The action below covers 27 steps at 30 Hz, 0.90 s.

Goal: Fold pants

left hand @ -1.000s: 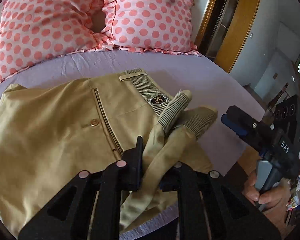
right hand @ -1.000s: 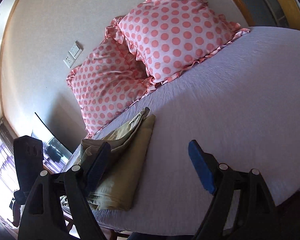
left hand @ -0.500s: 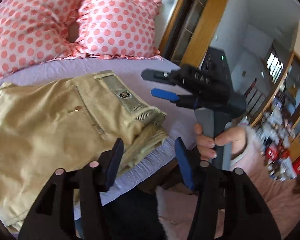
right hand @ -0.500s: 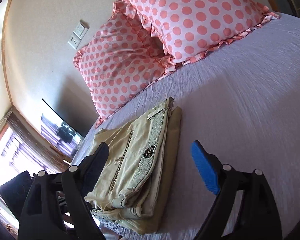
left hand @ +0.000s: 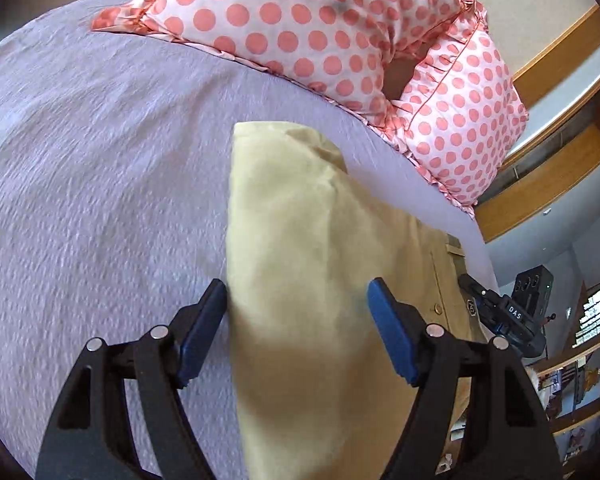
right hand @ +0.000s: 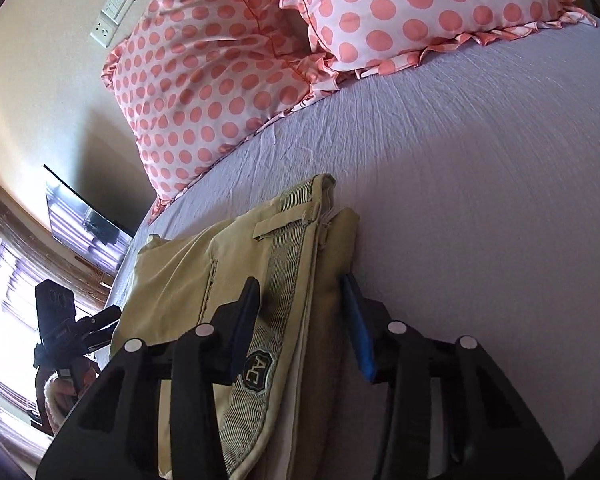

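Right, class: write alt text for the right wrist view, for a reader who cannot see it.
The right gripper, jaws apart, straddles the waistband edge of folded khaki pants on a lilac bedsheet. Two pink polka-dot pillows lie at the head of the bed, and the left gripper shows at far left.

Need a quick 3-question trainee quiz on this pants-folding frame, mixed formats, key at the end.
1. True or false: the left gripper is clamped shut on the pants.
2. Multiple choice: which part of the pants lies between the right gripper's open fingers? A) a leg hem B) the striped waistband with the badge C) nothing, only the sheet
3. Fill in: behind the pants, at the head of the bed, lie two ____ pillows.

Key: 1 false, its fingers stand apart over the folded cloth; 2 B; 3 polka-dot.
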{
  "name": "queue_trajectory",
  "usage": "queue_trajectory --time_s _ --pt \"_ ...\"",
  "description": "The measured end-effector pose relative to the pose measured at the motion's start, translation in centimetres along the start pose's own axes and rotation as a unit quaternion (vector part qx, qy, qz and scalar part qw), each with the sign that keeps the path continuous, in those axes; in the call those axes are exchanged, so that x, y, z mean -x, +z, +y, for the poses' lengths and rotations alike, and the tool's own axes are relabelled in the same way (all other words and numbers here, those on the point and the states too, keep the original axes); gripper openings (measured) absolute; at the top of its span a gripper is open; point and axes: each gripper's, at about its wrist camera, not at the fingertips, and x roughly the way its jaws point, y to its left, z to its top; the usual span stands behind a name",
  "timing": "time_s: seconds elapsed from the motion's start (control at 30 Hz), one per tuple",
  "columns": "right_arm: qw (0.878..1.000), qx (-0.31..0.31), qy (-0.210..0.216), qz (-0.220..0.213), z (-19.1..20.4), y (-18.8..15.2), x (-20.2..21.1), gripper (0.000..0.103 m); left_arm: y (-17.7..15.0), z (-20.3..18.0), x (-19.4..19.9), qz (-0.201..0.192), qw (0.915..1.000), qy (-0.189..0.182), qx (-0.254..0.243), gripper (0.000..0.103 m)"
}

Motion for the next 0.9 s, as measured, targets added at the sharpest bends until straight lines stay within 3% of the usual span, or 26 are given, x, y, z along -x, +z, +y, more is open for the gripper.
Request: queue_trajectory --time_s 0.1,0.2,0.27,0.33,0.43,0.57,0.73,0.83,0.9 --pt "1.0 -0.005 0.007 0.007 -0.3 0.4 -0.3 0.043 0.6 -0.2 -0.5 0.012 0.9998 -0.014 -0.002 0.08" --pt "1.0 0.001 0.018 0.016 -0.4 0.7 -0.7 0.043 1.2 -0.4 -1.1 0.018 0.9997 -0.014 -0.009 0.078" --pt "0.999 0.018 0.029 0.023 -0.1 0.7 -0.7 0.023 1.3 -0.4 -1.3 0.017 0.9998 -0.012 -0.005 0.056" --pt "0.998 0.024 0.051 0.028 -0.1 0.5 -0.6 0.017 1.2 0.1 -1.1 0.012 0.9997 -0.019 0.003 0.033" --pt "0.997 0.024 0.072 0.03 0.0 0.8 -0.5 0.013 1.3 0.5 -0.6 0.009 0.9989 -0.044 0.014 0.01" --pt "0.995 0.04 0.093 0.012 1.5 3.0 0.3 0.01 2.6 -1.8 0.5 -0.02 0.9986 -0.045 -0.022 0.008" --pt "0.994 0.059 0.089 -0.036 3.0 8.3 0.3 0.01 7.4 -4.8 -0.5 -0.069 0.9955 -0.028 -0.058 0.008" --pt "0.994 0.061 0.058 -0.067 2.5 11.5 -0.9 0.01 10.9 -5.6 -3.0 -0.091 0.994 -0.004 -0.061 0.008" --pt "0.996 0.051 0.025 -0.073 1.3 13.0 -2.5 0.01 12.7 -5.2 -5.7 -0.089 0.9933 0.04 -0.063 0.012"
